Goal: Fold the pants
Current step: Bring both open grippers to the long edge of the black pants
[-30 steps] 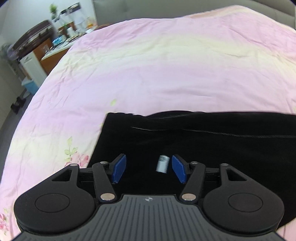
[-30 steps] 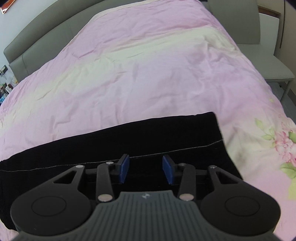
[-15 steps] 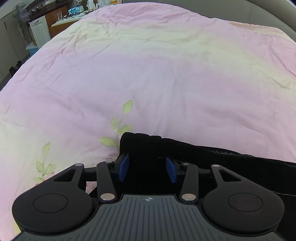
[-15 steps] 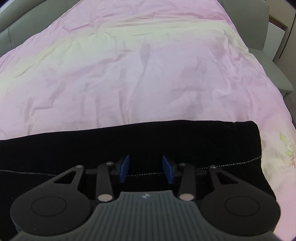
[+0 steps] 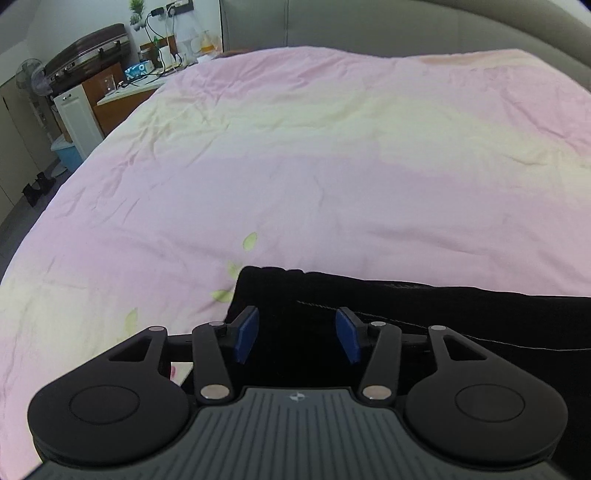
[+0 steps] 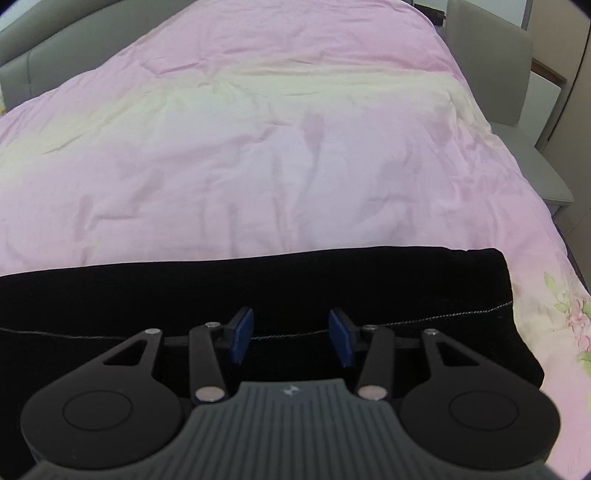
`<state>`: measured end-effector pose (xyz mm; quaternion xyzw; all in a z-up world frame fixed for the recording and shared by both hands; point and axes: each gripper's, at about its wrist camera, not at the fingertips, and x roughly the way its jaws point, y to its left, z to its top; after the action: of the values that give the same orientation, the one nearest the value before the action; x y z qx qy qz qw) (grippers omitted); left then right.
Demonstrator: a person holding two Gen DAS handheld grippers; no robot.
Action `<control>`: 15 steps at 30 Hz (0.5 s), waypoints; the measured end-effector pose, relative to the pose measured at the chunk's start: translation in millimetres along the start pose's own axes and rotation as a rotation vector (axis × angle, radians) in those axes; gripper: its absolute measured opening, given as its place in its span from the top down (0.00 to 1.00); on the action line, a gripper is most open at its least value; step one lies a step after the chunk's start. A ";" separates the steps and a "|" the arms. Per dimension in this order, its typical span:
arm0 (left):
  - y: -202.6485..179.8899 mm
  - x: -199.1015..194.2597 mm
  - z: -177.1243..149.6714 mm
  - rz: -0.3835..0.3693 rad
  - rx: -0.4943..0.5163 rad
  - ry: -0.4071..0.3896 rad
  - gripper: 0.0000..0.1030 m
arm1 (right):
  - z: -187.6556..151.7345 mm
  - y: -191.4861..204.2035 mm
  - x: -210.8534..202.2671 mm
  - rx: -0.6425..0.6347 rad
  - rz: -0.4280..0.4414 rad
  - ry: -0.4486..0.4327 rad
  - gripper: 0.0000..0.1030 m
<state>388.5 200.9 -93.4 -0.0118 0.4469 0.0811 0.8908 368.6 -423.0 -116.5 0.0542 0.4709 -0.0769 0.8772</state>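
Black pants (image 5: pixel 424 306) lie flat across the near part of a pink bedspread (image 5: pixel 314 155), with a pale stitched seam running along them. My left gripper (image 5: pixel 297 334) is open just above the pants' left end, near the corner. My right gripper (image 6: pixel 291 334) is open over the pants (image 6: pixel 258 284) near their right end, and the seam passes between its blue pads (image 6: pixel 242 334). Neither gripper holds cloth.
The pink and cream bedspread (image 6: pixel 258 147) stretches far ahead. A grey headboard (image 5: pixel 406 26) stands behind it. A bedside cabinet (image 5: pixel 96 99) with clutter stands at the left. A grey chair (image 6: pixel 517 122) stands at the right of the bed.
My left gripper has shifted left to the pants' end and its view has tilted up. My right gripper has moved toward the right end. Both stayed open.
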 end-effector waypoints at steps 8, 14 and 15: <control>-56.1 -114.4 -80.7 -0.211 0.148 -0.108 0.44 | -60.8 73.0 -76.8 -0.111 0.219 -0.028 0.57; -112.4 -137.9 -161.8 -0.284 0.359 -0.087 0.44 | -128.6 124.8 -125.6 -0.198 0.354 -0.052 0.57; -120.6 -135.4 -176.5 -0.275 0.380 -0.078 0.45 | -141.5 131.1 -130.2 -0.211 0.367 -0.057 0.58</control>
<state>187.5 47.3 -97.4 0.0983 0.4136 -0.1263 0.8963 206.4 -259.6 -82.7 0.0447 0.4335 0.1324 0.8902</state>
